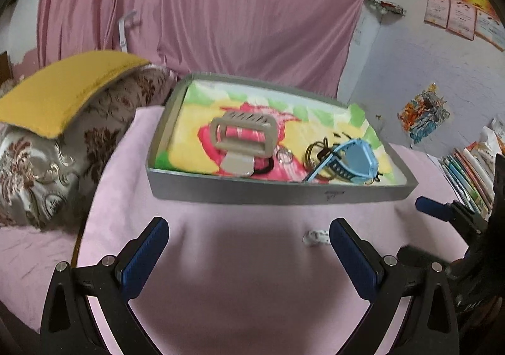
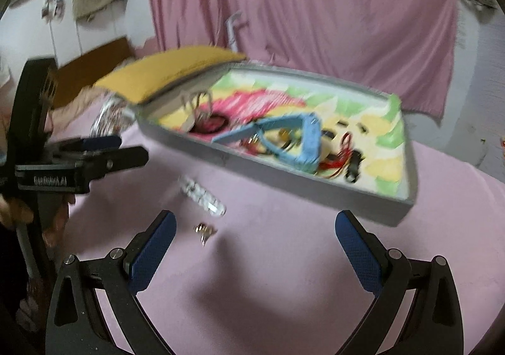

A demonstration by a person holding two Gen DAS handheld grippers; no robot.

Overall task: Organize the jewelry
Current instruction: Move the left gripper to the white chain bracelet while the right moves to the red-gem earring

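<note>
A grey tray (image 1: 277, 192) lined with a bright cartoon cloth sits on the pink bedspread. It holds a beige hair claw (image 1: 241, 137), a small ring (image 1: 284, 155), blue sunglasses (image 1: 350, 164) and dark hair ties. In the right wrist view the tray (image 2: 284, 175) also shows red cords (image 2: 334, 162). On the bedspread in front of it lie a clear beaded piece (image 2: 203, 195) and a small gold earring (image 2: 205, 230). My left gripper (image 1: 249, 236) is open over bare bedspread, the beaded piece (image 1: 315, 237) by its right finger. My right gripper (image 2: 255, 228) is open, empty, just right of the earring.
A yellow cushion (image 1: 63, 93) on a floral pillow (image 1: 47, 165) lies left of the tray. A pink curtain (image 1: 205, 7) hangs behind. Books (image 1: 470, 171) are stacked at the right. The left gripper's body (image 2: 72, 165) and a hand are at the left edge of the right wrist view.
</note>
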